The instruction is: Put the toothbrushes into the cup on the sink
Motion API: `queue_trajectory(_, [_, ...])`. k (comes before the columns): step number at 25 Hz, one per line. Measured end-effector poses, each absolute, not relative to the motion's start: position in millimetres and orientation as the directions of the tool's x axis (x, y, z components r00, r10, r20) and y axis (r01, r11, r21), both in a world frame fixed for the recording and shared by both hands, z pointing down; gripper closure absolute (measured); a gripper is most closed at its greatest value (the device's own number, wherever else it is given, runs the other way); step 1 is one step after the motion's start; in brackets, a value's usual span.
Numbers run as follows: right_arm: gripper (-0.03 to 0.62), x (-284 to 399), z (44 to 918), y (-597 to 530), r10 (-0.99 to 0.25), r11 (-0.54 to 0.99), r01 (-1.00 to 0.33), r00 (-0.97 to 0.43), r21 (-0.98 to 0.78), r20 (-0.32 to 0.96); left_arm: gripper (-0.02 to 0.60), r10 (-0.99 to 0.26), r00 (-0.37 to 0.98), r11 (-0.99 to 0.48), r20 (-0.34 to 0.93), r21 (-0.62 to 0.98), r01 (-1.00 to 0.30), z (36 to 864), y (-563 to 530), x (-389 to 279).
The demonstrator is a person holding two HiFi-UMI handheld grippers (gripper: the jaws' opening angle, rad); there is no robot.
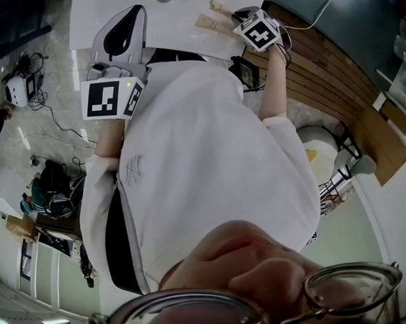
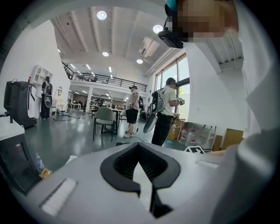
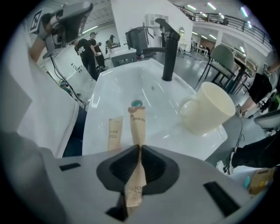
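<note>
Low centre of its view, the right gripper (image 3: 139,149) pinches a paper-wrapped toothbrush (image 3: 138,124) near its lower end, the sleeve creased between the pads. Just left of it a second wrapped toothbrush (image 3: 113,134) lies on the front rim of the white sink (image 3: 131,87). Right of centre a cream cup (image 3: 209,108) sits on the rim, with a black tap (image 3: 168,48) beyond. The left gripper (image 2: 138,146), pressed together and empty, points into the room. The brush looks light, its paper soft and slippery; mid-handle seems the safest hold
</note>
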State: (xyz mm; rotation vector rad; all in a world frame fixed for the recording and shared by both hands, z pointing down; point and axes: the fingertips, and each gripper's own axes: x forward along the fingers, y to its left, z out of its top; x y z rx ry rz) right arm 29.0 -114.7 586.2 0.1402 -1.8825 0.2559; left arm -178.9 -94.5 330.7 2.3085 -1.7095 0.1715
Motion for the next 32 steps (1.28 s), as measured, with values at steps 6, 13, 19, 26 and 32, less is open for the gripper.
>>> queue_trajectory(6, [0.572, 32, 561, -128, -0.083, 0.942, -0.33, -0.416, -0.066, 0.905, 0.576, -0.91, 0.342, -0.316, 0.236, 0.141, -0.938, 328, -100, -171])
queue_trajectory(13, [0.576, 41, 518, -142, -0.264, 0.868, -0.495, -0.536, -0.045, 0.802, 0.576, -0.884, 0.418, -0.395, 0.211, 0.142, -0.907, 320, -104, -155])
queue_trajectory(19, [0.58, 57, 470, -160, -0.473, 0.759, -0.648, -0.612, -0.06, 0.633, 0.575, -0.86, 0.472, -0.452, 0.193, 0.142, -0.881, 319, -109, -143])
queue_trajectory(26, [0.582, 78, 406, -174, -0.701, 0.616, -0.774, -0.623, -0.147, 0.347, 0.575, -0.835, 0.522, -0.504, 0.174, 0.138, -0.853, 314, -107, -132])
queue_trajectory(32, [0.582, 92, 360, -176, -0.828, 0.515, -0.818, -0.552, -0.257, 0.1, 0.576, -0.821, 0.551, -0.535, 0.147, 0.139, -0.834, 307, -103, -127])
